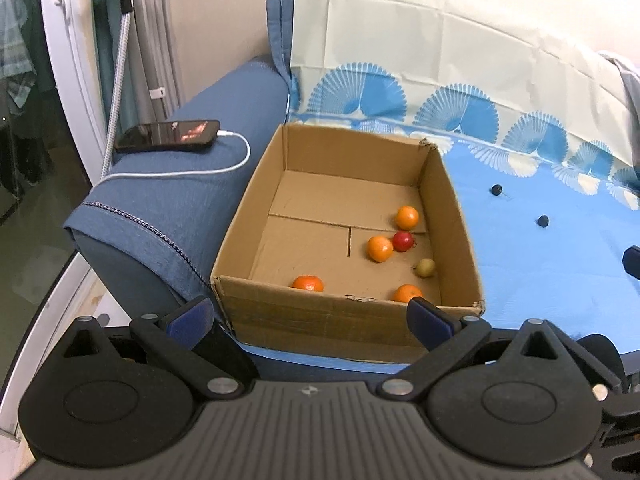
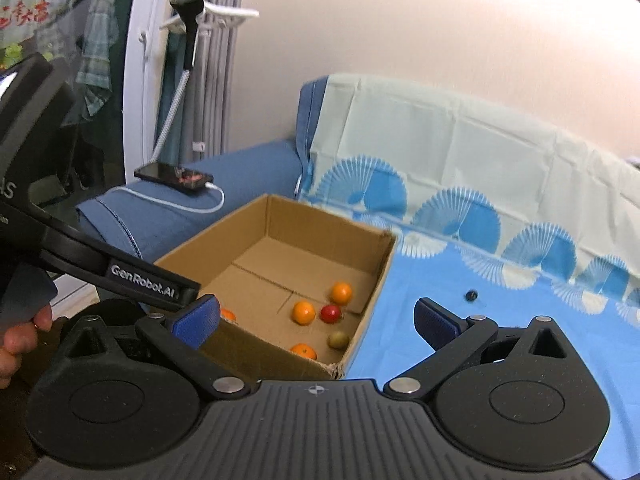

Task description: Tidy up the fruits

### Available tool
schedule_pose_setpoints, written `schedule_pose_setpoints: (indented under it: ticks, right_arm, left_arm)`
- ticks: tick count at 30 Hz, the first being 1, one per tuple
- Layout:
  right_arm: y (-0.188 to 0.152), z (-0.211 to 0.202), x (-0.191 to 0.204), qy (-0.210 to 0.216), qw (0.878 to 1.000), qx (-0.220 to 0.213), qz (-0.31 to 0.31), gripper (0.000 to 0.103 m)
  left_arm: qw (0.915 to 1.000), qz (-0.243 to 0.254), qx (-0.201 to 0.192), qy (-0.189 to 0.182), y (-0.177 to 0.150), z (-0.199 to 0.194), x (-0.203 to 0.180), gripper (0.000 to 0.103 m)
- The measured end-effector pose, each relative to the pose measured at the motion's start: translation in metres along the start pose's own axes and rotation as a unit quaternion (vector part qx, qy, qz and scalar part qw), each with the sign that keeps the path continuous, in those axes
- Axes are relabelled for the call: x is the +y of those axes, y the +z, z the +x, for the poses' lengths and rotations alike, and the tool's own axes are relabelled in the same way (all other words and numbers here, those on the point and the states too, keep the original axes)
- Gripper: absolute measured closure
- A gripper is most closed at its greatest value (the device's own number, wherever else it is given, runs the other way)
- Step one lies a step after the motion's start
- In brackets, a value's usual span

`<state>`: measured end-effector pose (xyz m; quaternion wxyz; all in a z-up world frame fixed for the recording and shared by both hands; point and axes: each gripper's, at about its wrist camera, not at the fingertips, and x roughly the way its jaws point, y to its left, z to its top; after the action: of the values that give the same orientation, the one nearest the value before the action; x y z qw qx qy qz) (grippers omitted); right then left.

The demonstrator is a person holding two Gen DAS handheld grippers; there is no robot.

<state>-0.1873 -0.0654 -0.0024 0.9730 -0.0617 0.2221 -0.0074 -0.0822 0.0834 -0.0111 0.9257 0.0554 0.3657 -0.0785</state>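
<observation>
An open cardboard box (image 1: 240,240) (image 2: 376,280) sits on a blue sheet on a sofa. Inside lie several oranges (image 1: 380,249) (image 2: 303,312), a red fruit (image 1: 402,241) (image 2: 330,313) and a small green-brown fruit (image 1: 425,267) (image 2: 338,339). Two small dark fruits (image 1: 496,189) (image 1: 542,221) lie on the sheet to the right of the box; one shows in the right wrist view (image 2: 472,295). My left gripper (image 1: 310,314) is open and empty, just before the box's near wall. My right gripper (image 2: 316,320) is open and empty, above the box's near right corner.
A phone (image 1: 170,136) (image 2: 174,178) with a white charging cable (image 1: 240,160) lies on the sofa's blue armrest left of the box. The sofa back is draped with a patterned cloth (image 1: 440,80). The left gripper's body (image 2: 80,248) shows at left in the right wrist view.
</observation>
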Motion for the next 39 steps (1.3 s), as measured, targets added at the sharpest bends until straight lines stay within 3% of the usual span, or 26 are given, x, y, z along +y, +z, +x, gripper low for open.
schedule_pose_setpoints:
  ticks: [14,39]
  right_arm:
    - [-0.003,-0.015,-0.002,-0.001,1.0,-0.018,0.009,0.001]
    - [-0.01,0.028,-0.011,0.012,0.998,0.042,0.04,0.001]
  left_arm:
    - [0.9997,0.006,-0.023,0.009,-0.002,-0.017,-0.002,0.0]
    - [0.9992,0.016,0.033,0.013,0.002,0.026,-0.007,0.0]
